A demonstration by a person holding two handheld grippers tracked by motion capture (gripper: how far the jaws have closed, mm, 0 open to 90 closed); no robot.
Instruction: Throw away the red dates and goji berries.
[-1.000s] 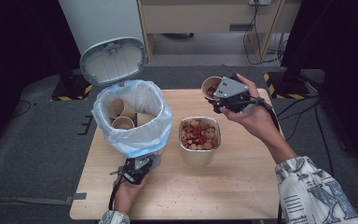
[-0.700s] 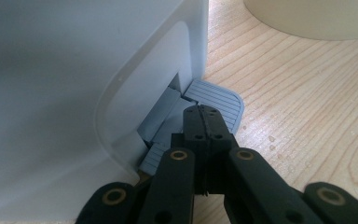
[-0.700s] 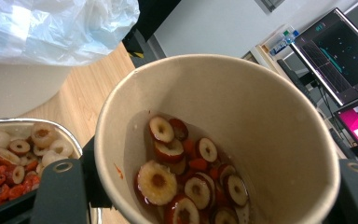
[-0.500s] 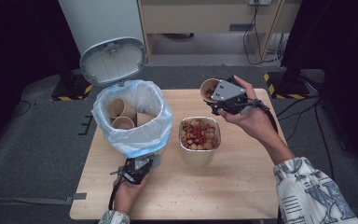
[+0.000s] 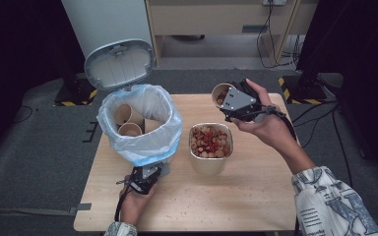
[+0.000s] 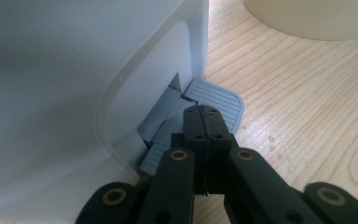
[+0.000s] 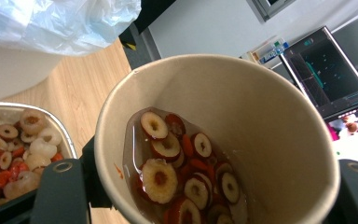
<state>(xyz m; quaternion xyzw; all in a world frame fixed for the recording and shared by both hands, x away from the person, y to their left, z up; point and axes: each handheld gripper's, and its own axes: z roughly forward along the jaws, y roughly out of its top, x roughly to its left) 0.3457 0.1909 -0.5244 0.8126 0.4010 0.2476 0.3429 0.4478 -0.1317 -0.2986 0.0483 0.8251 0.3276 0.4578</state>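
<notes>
A white pedal bin (image 5: 140, 123) lined with a blue-white bag stands on the table's left, its lid (image 5: 119, 64) raised, with paper cups (image 5: 128, 118) inside. My left gripper (image 5: 145, 178) is at the bin's foot. In the left gripper view that gripper (image 6: 204, 112) is shut, tips resting on the grey pedal (image 6: 219, 98). My right gripper (image 5: 238, 103) is shut on a paper cup (image 5: 220, 93), held tilted above the table behind a foil tray (image 5: 210, 162) of fruit slices. The cup (image 7: 261, 107) holds sliced red fruit in liquid (image 7: 182, 172).
The wooden table (image 5: 256, 196) has bare room at the front and right. The foil tray's rim (image 7: 67, 140) and the bin's bag (image 7: 60, 18) lie just left of the held cup. Cabinets and cables stand beyond the table's far edge.
The right gripper with the cup has drifted slightly left and down, towards the foil tray. The left gripper has stayed on the pedal.
</notes>
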